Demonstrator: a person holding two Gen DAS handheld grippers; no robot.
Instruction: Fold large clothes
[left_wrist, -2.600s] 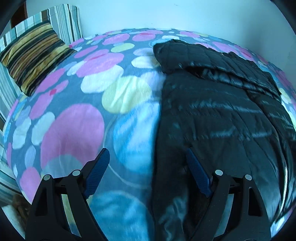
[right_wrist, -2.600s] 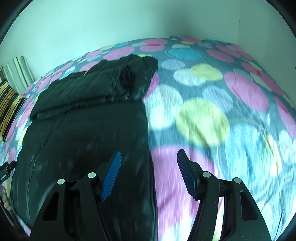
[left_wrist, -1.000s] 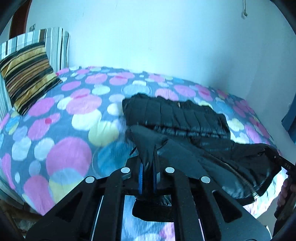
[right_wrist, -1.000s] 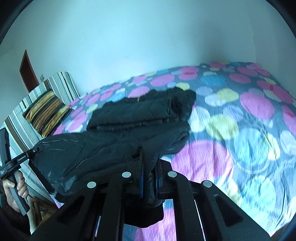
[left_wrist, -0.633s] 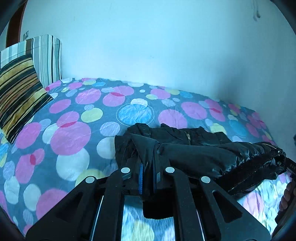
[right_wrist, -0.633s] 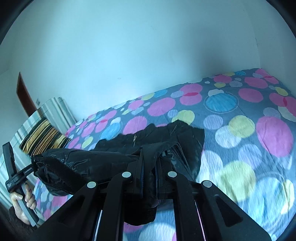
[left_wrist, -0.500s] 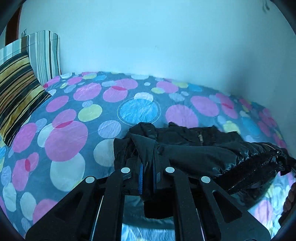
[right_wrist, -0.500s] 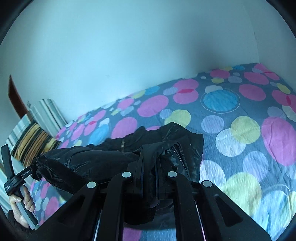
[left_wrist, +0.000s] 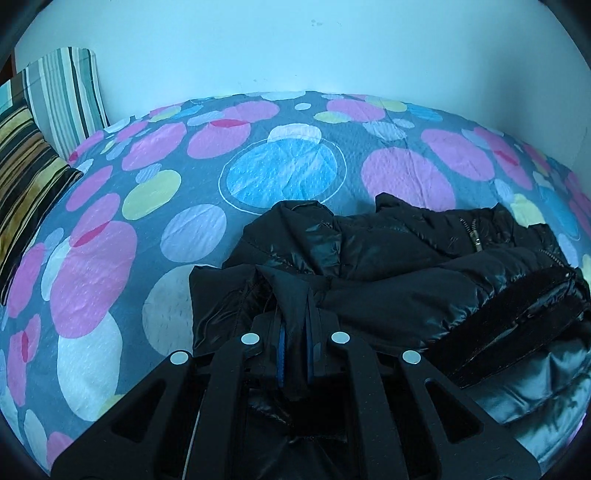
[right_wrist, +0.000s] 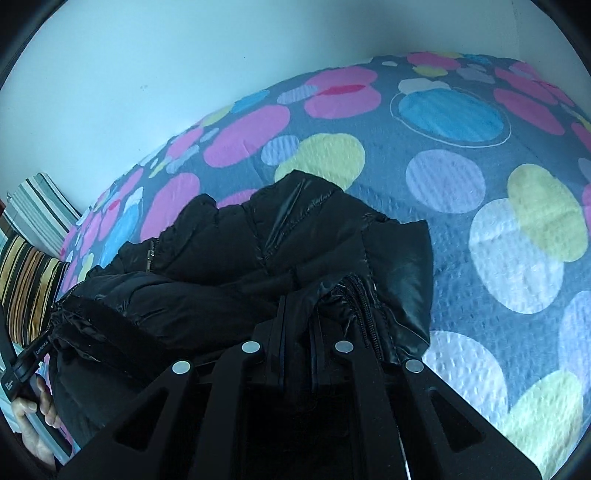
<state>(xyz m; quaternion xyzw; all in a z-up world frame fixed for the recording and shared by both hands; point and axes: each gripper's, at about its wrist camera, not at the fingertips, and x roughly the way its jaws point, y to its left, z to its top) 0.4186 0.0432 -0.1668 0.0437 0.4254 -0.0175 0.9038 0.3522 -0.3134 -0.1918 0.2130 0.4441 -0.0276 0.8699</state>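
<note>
A shiny black padded jacket (left_wrist: 406, 258) lies doubled over on a bed with a grey cover of coloured circles (left_wrist: 280, 173). My left gripper (left_wrist: 293, 354) is shut on the jacket's hem corner at the left side of the fold. In the right wrist view the same jacket (right_wrist: 295, 243) fills the middle, and my right gripper (right_wrist: 299, 354) is shut on its other hem corner beside the zipper. The held hem hangs over the jacket's upper part, whose collar and zipper pull show beyond it. The jacket's grey lining shows at the right of the left wrist view.
Striped pillows (left_wrist: 33, 147) stand at the bed's left end against a pale wall (left_wrist: 295, 44). In the right wrist view a hand (right_wrist: 33, 421) holds the left gripper's handle at the lower left. Bare bedcover (right_wrist: 498, 221) stretches right of the jacket.
Both grippers have carried the jacket's hem forward and down over its upper half. The jacket now looks closer and larger, folded on itself, and less wall shows above the bed.
</note>
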